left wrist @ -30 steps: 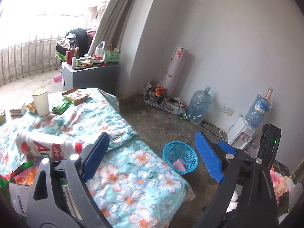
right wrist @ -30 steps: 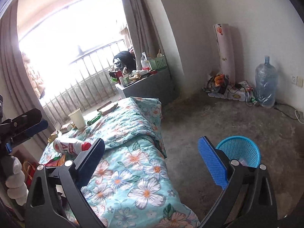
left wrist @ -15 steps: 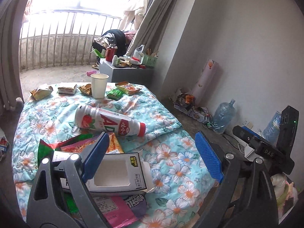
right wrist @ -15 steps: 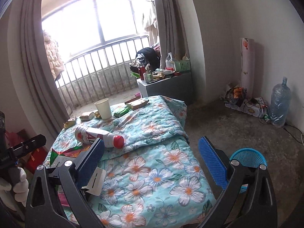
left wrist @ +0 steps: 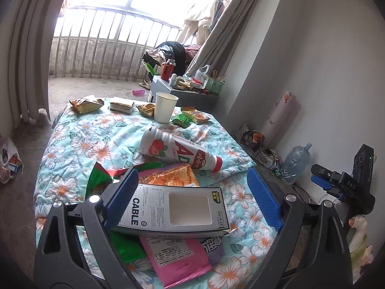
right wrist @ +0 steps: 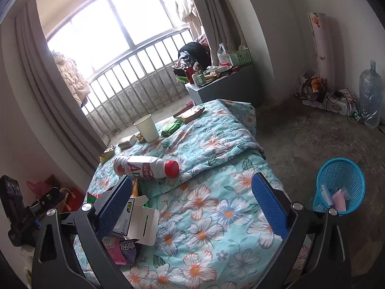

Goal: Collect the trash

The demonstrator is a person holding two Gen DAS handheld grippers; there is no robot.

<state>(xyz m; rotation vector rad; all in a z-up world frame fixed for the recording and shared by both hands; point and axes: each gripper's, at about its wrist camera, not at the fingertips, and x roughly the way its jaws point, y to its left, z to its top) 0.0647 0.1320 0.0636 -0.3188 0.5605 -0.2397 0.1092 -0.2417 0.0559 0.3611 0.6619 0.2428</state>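
Note:
Trash lies on a floral bedspread (left wrist: 79,142). A grey "CABLE" box (left wrist: 175,210) lies near the front on pink (left wrist: 178,260), orange (left wrist: 170,177) and green wrappers. A white bottle with a red cap (left wrist: 178,153) lies behind it, also in the right wrist view (right wrist: 146,167). A paper cup (left wrist: 164,107) stands among snack packets at the far end. My left gripper (left wrist: 195,197) is open above the box. My right gripper (right wrist: 192,202) is open over the bedspread, right of the box (right wrist: 137,221). A blue mesh bin (right wrist: 339,187) stands on the floor at the right.
A grey side table (left wrist: 182,94) with clutter stands beyond the bed by the railing. Water jugs (right wrist: 370,94), cables and a power strip (right wrist: 336,103) lie along the right wall. Bags sit on the floor at the left (left wrist: 9,161).
Both grippers swung left from the floor and bin toward the bed. The box and wrappers now lie under the left gripper. Both stayed open.

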